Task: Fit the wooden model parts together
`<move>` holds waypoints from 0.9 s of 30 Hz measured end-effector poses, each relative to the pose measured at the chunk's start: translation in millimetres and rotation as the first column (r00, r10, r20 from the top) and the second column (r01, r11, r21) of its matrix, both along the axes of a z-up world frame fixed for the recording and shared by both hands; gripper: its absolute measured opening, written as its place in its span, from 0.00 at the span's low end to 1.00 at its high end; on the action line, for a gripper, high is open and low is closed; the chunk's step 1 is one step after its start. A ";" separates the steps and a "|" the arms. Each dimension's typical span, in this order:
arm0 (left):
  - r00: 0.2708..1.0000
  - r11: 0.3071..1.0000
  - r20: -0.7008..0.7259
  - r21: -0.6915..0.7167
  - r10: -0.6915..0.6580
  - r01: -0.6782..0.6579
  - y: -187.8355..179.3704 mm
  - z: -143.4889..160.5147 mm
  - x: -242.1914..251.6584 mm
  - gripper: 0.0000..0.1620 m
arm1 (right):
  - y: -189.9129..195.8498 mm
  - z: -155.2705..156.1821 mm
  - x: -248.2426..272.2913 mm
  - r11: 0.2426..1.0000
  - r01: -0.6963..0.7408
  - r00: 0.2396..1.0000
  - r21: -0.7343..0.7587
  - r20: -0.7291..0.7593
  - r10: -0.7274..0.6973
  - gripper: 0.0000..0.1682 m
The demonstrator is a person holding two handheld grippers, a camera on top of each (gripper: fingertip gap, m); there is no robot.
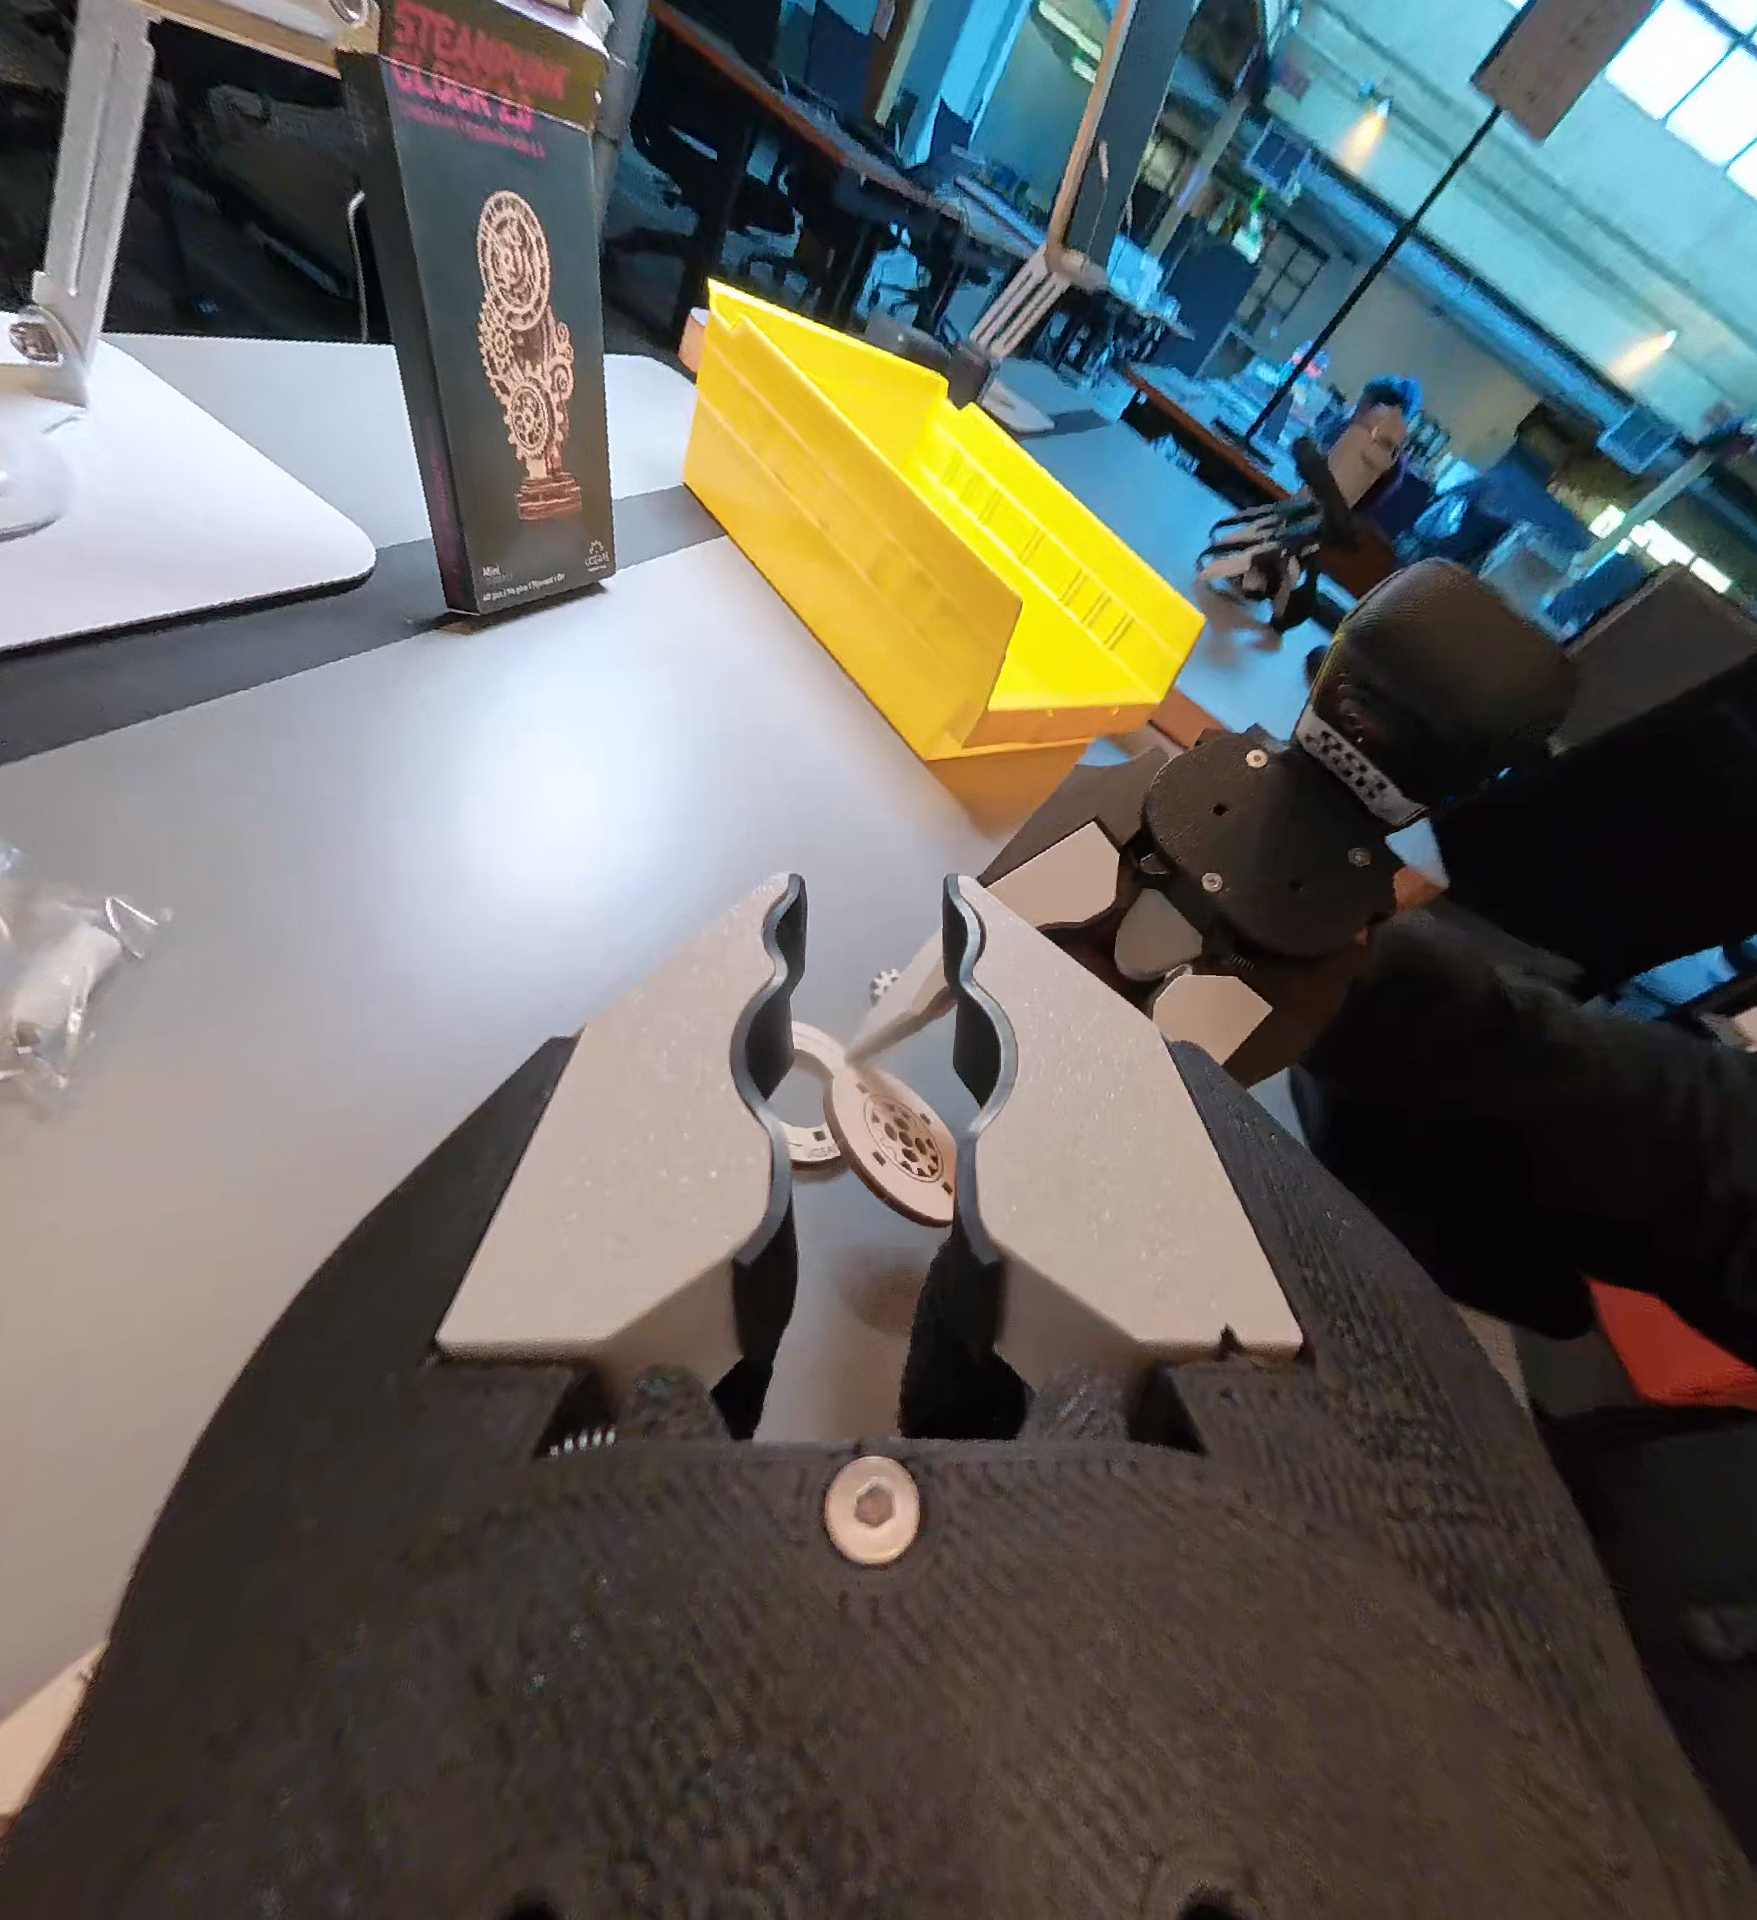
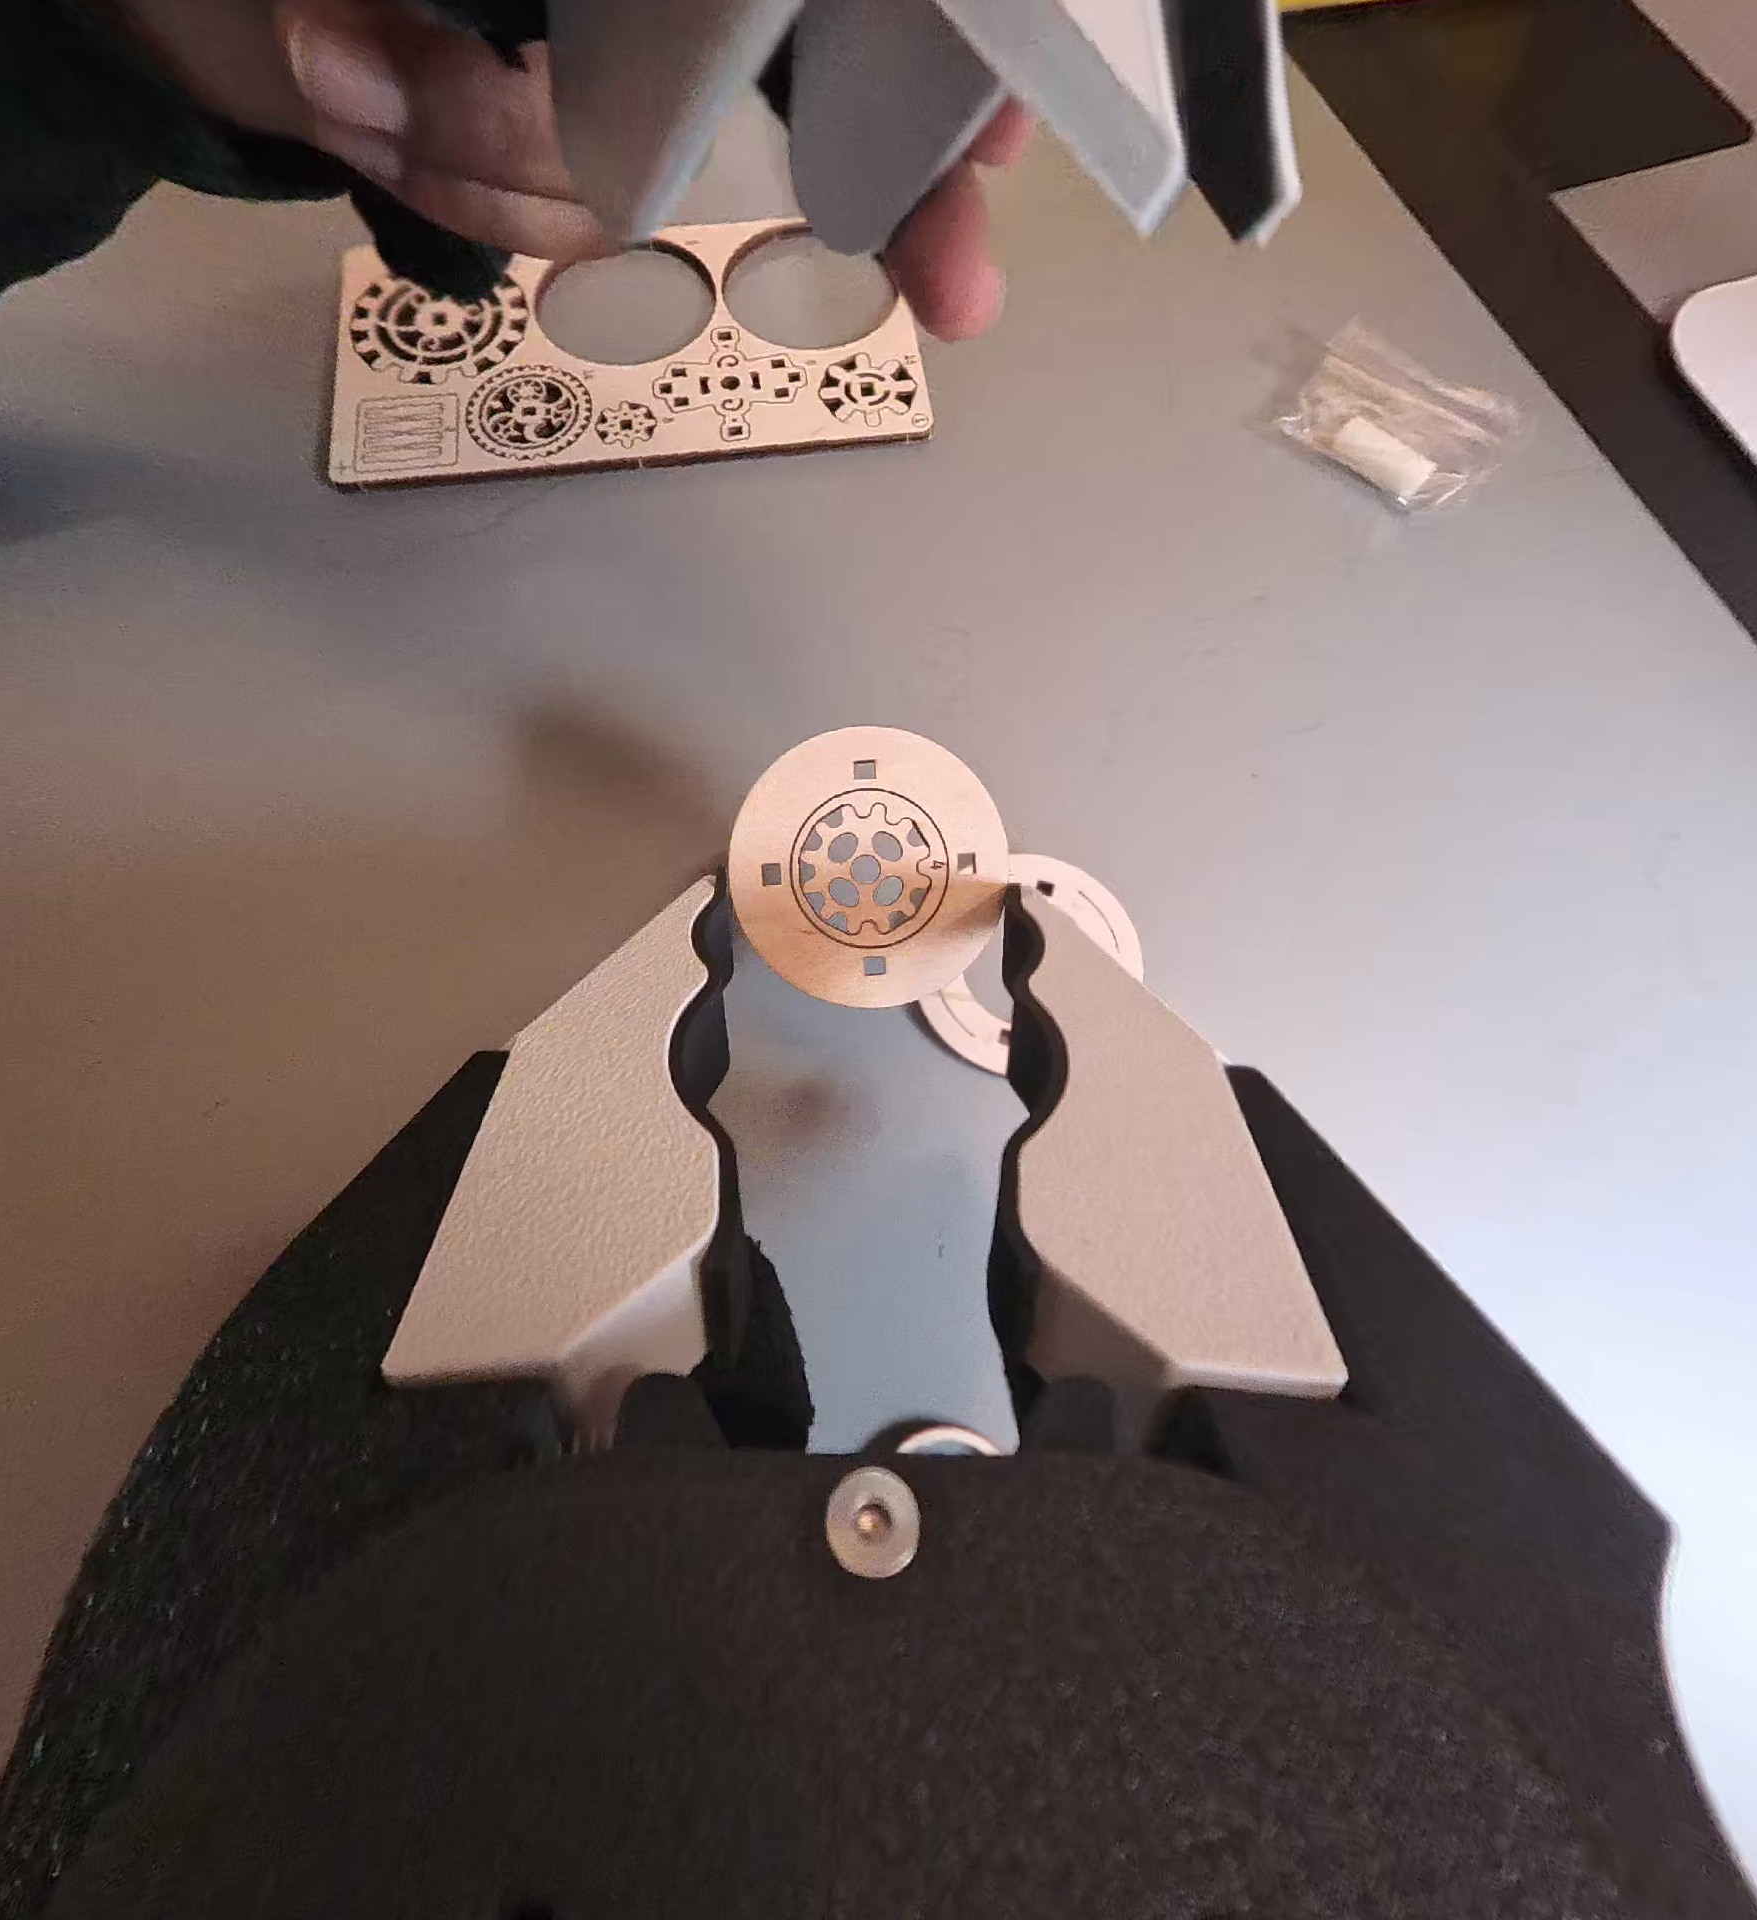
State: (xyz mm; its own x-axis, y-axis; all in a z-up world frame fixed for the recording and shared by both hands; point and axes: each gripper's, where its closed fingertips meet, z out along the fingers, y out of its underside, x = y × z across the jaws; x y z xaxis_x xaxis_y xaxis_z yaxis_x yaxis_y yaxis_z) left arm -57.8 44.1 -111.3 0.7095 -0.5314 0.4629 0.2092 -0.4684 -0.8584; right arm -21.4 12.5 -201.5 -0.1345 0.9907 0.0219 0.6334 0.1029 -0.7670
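While you've got the right gripper (image 2: 861, 888) low over the grey table (image 2: 334, 727), its two fingertips sit on opposite edges of the wooden disc (image 2: 869, 868), so it's pinched edge to edge. That's the round piece with the gear pattern cut in the middle and four little square slots around it. The disc is tilted up off the table, not lying flat. Seen through the left wrist view, it leans over a pale wooden ring (image 1: 812, 1091), which lies flat on the table right under it, and one of your right fingertips touches the disc's upper edge. I can't tell whether disc and ring actually touch.

Your left gripper (image 1: 874, 904) has nothing in it. The jaws are parted by a narrow gap and it hovers just above the disc and ring, pointing down at them. From the right wrist view you can see your hand (image 2: 500, 135) wrapped around it.

Further back sits the wooden parts sheet (image 2: 635, 353), flat on the table, with two round holes where pieces have been popped out and several gears in place. A tiny loose gear (image 1: 884, 979) lies just past the ring. The clear plastic bag (image 2: 1393, 416) is well off to the side, and the black kit box (image 1: 500, 312) stands upright near a yellow bin (image 1: 936, 540).
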 end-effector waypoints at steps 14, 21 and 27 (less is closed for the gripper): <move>0.986 0.969 -0.098 -0.221 -0.136 0.112 -6.0 -68.0 25.5 0.17 | 25.1 28.2 -9.8 0.935 0.108 0.984 0.339 -0.169 -0.052 0.29; 0.988 0.980 0.021 -0.127 -0.152 0.154 -7.8 -42.9 22.2 0.02 | 41.3 44.5 -7.5 0.908 0.216 0.958 0.360 -0.259 -0.126 0.27; 0.972 0.977 0.112 -0.011 -0.209 0.211 -19.2 -21.2 19.2 0.01 | 26.5 75.9 -5.5 0.985 0.103 0.880 -0.138 -0.450 -0.155 0.33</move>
